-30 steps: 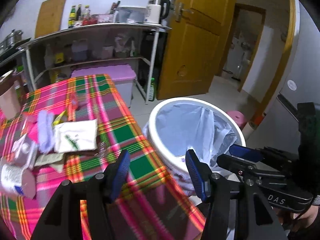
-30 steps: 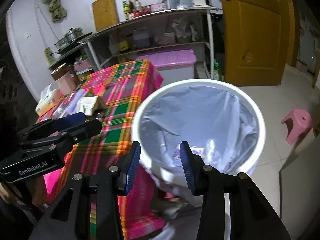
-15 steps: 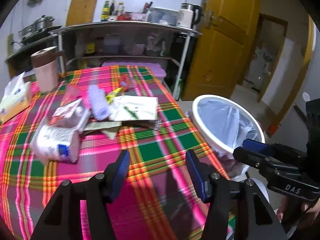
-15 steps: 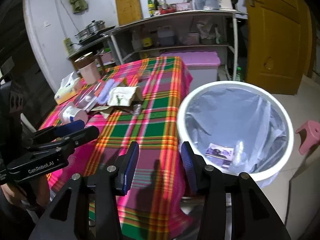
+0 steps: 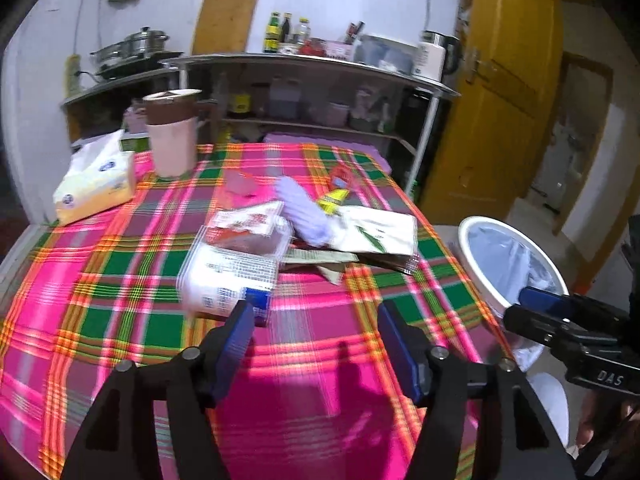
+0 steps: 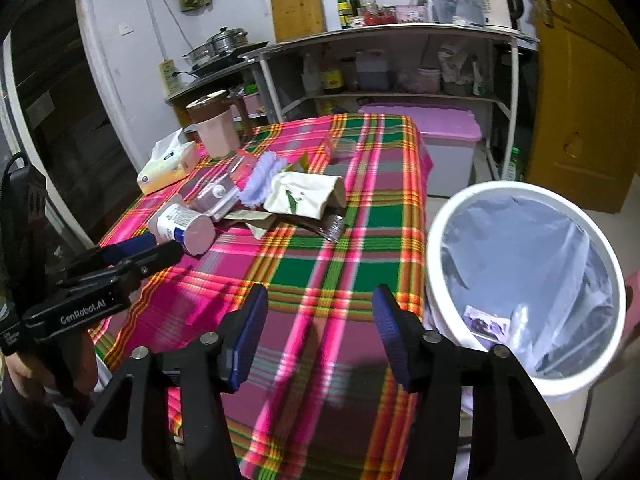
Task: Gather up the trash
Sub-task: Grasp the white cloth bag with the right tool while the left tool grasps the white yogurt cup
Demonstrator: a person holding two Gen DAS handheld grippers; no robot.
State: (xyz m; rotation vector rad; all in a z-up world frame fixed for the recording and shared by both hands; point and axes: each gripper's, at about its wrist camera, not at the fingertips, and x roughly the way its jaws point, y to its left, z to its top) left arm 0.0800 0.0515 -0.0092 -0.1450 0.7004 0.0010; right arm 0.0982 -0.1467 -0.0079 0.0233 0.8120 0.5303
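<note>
Trash lies heaped at mid-table on the plaid cloth (image 5: 120, 280): a white cup (image 5: 224, 280) on its side nearest me, a clear box (image 5: 248, 236) touching it behind, a lilac pouch (image 5: 304, 212), a white bag (image 5: 380, 232) and flat wrappers (image 5: 320, 258) underneath. The bin (image 6: 440, 240), lined with a plastic bag, stands beside the table's right edge and already holds a few scraps.

My left gripper (image 5: 316, 340) has just been opening; its jaws stand spread over bare cloth just short of the cup, with nothing between them. My right gripper (image 6: 320, 332) has likewise been opening and is spread and empty, over the table edge near the bin.

Handling, as I judge it: all pieces look light. The cup seems thin-walled and easily crushed, and may roll; I would take it across its body near the rim. The box may flex and slip. Wrappers and bag are limp, best pinched at a raised edge.
</note>
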